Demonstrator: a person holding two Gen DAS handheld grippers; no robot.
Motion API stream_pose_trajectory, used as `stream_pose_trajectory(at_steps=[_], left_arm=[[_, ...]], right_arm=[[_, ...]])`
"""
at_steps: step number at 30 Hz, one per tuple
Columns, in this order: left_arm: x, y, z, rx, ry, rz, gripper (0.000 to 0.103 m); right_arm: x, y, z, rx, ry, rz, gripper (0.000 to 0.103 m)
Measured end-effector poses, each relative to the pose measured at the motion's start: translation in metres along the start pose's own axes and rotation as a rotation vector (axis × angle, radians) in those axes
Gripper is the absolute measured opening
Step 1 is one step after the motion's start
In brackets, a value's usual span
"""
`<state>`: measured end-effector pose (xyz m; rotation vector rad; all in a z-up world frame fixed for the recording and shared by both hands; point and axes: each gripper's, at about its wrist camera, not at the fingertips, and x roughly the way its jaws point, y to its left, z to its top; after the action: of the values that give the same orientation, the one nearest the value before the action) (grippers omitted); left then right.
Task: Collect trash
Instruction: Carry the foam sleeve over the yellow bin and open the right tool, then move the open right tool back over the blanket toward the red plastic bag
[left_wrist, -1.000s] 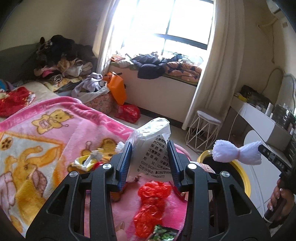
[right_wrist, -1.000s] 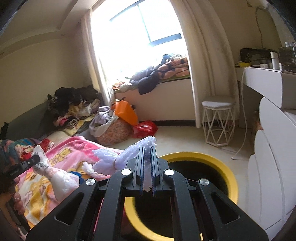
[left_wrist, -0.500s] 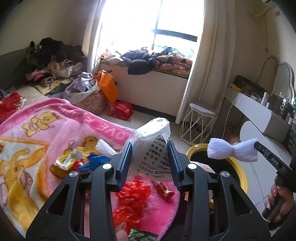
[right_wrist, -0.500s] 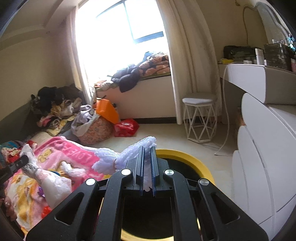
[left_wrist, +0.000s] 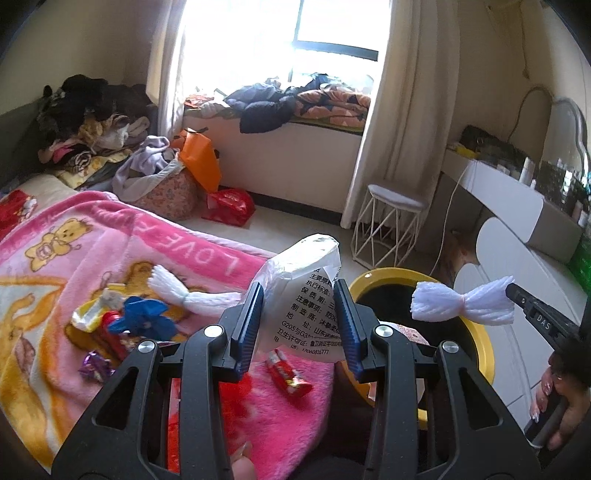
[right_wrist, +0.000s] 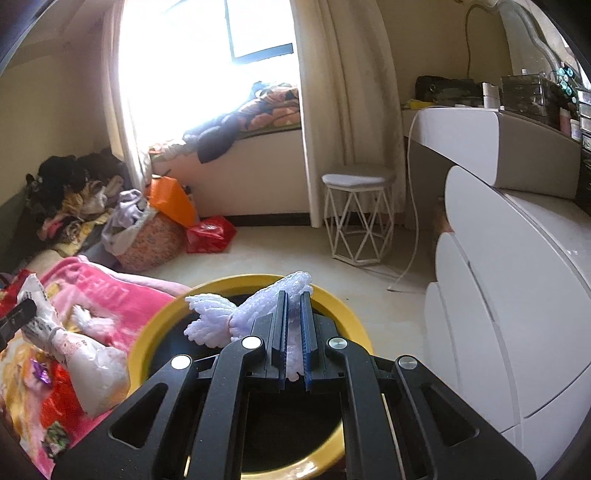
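Observation:
My left gripper (left_wrist: 298, 321) is shut on a clear plastic bag (left_wrist: 306, 291) with black print, held above the pink blanket's edge beside the yellow-rimmed bin (left_wrist: 480, 354). My right gripper (right_wrist: 293, 325) is shut on a white foam net (right_wrist: 229, 317), bow-shaped, held over the bin's dark opening (right_wrist: 288, 424); the net shows in the left wrist view (left_wrist: 461, 304) too. More trash lies on the blanket: a second white foam net (left_wrist: 192, 291), a blue wrapper (left_wrist: 142, 319), a red wrapper (left_wrist: 288, 378), a purple one (left_wrist: 94, 367).
The pink bear blanket (left_wrist: 92, 266) covers the bed at left. A white wire stool (right_wrist: 356, 218) stands by the curtain. A white rounded dresser (right_wrist: 509, 295) is close at right. A laundry basket (left_wrist: 162, 188) and red bag (left_wrist: 229, 210) sit on the floor.
Both grippers swung right toward the bin. The right gripper with the foam net is now over the bin's opening. The left still grips the plastic bag.

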<state>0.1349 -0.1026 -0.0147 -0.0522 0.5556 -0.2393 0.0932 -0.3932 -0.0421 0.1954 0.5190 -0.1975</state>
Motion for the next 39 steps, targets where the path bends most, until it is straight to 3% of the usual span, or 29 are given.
stream_pose_trajectory(at_steps=[7,9,11,12,15,18,24,39], left_arm=[[0.025,-0.031,-0.001,0.043,0.037,-0.013,0.035],[0.031,-0.037,0.0,0.046,0.047,-0.026,0.038],[0.036,-0.041,0.001,0.031,0.059,-0.072,0.053],[0.038,-0.042,0.001,0.024,0.061,-0.085,0.067],[0.035,-0.04,-0.001,0.011,0.052,-0.094,0.074],[0.028,-0.032,-0.001,-0.022,0.035,-0.093,0.091],[0.013,-0.01,-0.002,-0.066,0.01,-0.055,0.092],[-0.023,0.05,-0.007,-0.143,-0.041,0.045,0.092]], right_arm=[[0.013,-0.01,-0.006,0.011,0.044,-0.008,0.01],[0.015,-0.011,-0.006,0.023,0.054,0.0,0.022],[0.017,-0.012,-0.008,0.029,0.066,0.008,0.037],[0.018,-0.012,-0.008,0.03,0.07,0.012,0.038],[0.019,-0.012,-0.009,0.034,0.074,0.017,0.041],[0.015,-0.009,-0.007,0.046,0.059,0.036,0.051],[0.003,0.007,-0.001,0.025,0.024,0.118,0.061],[-0.024,0.086,-0.008,-0.093,0.047,0.353,0.064]])
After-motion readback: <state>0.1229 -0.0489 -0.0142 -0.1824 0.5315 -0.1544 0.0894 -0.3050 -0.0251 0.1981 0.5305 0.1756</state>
